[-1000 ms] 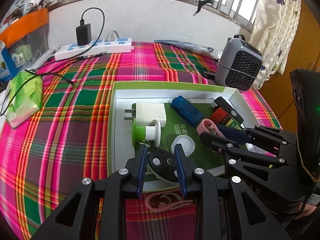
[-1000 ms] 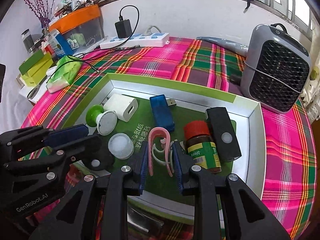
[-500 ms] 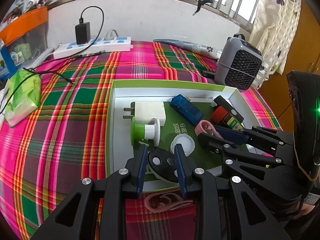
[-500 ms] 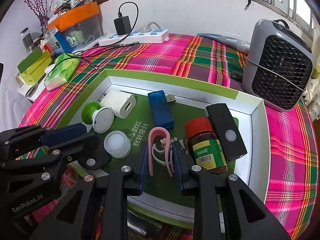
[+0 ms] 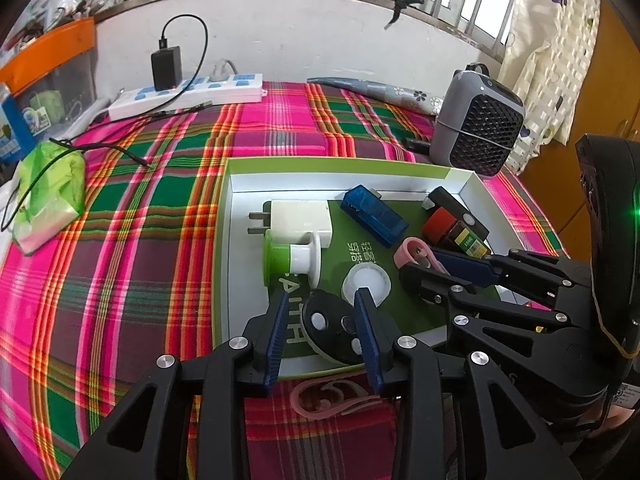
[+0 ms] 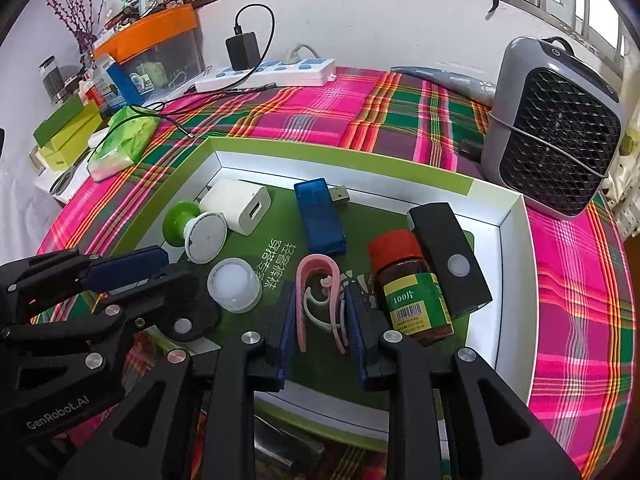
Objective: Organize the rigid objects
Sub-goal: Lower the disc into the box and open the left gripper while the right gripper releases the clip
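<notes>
A green-rimmed white box [image 5: 320, 164] holds a white charger [image 5: 300, 216], a green-and-white spool [image 5: 288, 256], a blue USB stick [image 5: 372, 216], a red-capped bottle [image 6: 408, 280], a black bar-shaped device [image 6: 448, 252] and a white cap [image 5: 366, 282]. My left gripper [image 5: 322, 293] straddles a black disc [image 5: 332, 332] lying at the box's near edge. Its jaws are opening and the left pad stands clear of the disc. My right gripper [image 6: 320, 286] is shut on a pink clip [image 6: 316, 268] resting on the box floor.
A second pink clip [image 5: 332, 396] lies on the plaid cloth just outside the box's near wall. A grey fan heater [image 6: 556, 128] stands behind the box at right. At the back is a power strip [image 5: 188, 96]. A green tissue pack [image 5: 48, 188] lies at left.
The left gripper's jaws have spread apart around the black disc, which stays in place. The right gripper still pinches the pink clip.
</notes>
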A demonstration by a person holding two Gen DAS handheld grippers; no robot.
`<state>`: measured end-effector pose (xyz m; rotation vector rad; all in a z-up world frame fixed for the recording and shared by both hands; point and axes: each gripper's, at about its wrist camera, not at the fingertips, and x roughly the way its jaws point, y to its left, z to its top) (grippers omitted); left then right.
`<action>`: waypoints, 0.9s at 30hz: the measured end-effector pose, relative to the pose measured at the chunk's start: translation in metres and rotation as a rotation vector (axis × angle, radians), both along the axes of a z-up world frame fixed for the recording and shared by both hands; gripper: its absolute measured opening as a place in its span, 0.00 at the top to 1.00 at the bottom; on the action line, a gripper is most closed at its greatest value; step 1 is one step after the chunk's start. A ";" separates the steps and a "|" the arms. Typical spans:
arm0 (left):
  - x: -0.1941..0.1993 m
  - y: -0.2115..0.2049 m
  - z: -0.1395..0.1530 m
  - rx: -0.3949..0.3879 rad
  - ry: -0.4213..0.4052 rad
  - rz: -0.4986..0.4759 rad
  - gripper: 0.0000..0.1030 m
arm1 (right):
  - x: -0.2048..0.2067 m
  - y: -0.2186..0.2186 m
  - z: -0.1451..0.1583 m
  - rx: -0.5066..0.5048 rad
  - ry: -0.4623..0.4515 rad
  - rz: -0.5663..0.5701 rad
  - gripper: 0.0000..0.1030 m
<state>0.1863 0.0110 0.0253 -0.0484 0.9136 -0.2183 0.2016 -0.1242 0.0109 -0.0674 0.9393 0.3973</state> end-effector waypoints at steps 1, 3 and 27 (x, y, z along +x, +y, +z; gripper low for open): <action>-0.001 0.000 0.000 0.003 -0.002 0.001 0.67 | 0.000 -0.001 0.000 0.002 0.001 -0.002 0.75; -0.003 0.000 0.001 0.007 -0.005 0.004 0.66 | -0.002 -0.001 0.001 0.005 -0.003 -0.004 0.75; -0.033 0.007 0.020 0.015 -0.069 0.018 0.64 | -0.028 -0.003 0.019 0.019 -0.058 -0.006 0.68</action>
